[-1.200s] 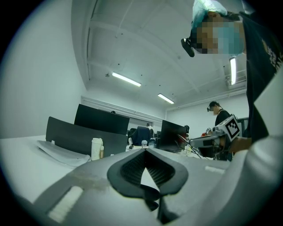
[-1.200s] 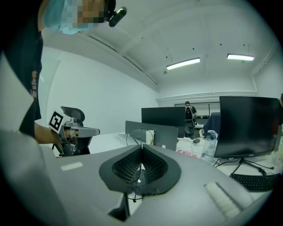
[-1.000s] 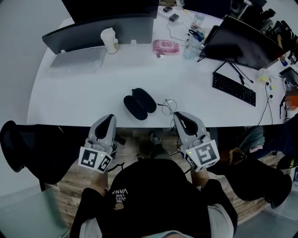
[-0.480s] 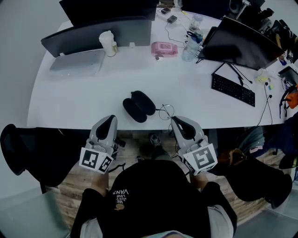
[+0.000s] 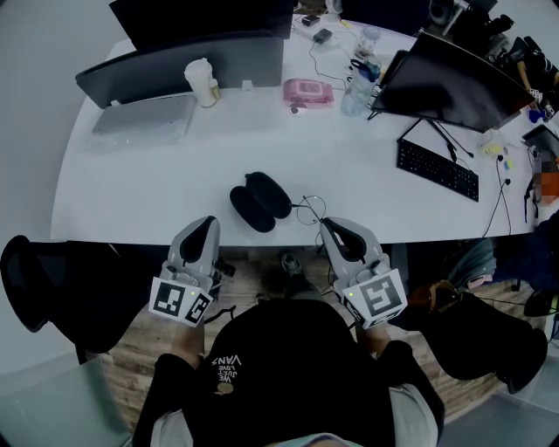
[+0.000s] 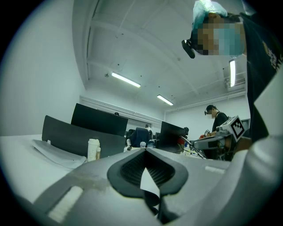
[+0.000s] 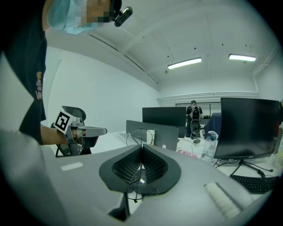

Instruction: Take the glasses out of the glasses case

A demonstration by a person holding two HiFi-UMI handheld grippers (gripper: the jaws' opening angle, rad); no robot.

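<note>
Black glasses case (image 5: 260, 200) lies open; wire-rim glasses (image 5: 311, 209) just right of it, clamped in right gripper (image 5: 324, 223)

**Office room, catalogued from the white table**

White table (image 5: 175, 188): long, curved near edge, plain top.
On its far side: dark grey panel (image 5: 175, 63), black monitor (image 5: 205, 16) behind that.
On its right end: large dark monitor (image 5: 454, 83), tilted, with black keyboard (image 5: 439, 168) just before it.
On its far left: flat grey laptop (image 5: 144, 118), closed.
Beneath its near edge: wood-plank floor (image 5: 131, 349).
Off its near left corner: black chair (image 5: 26, 279).
Above it: white ceiling with long strip lights (image 7: 185, 63), lit.
Beyond it: plain white walls (image 7: 88, 88); no window discernible.
</note>
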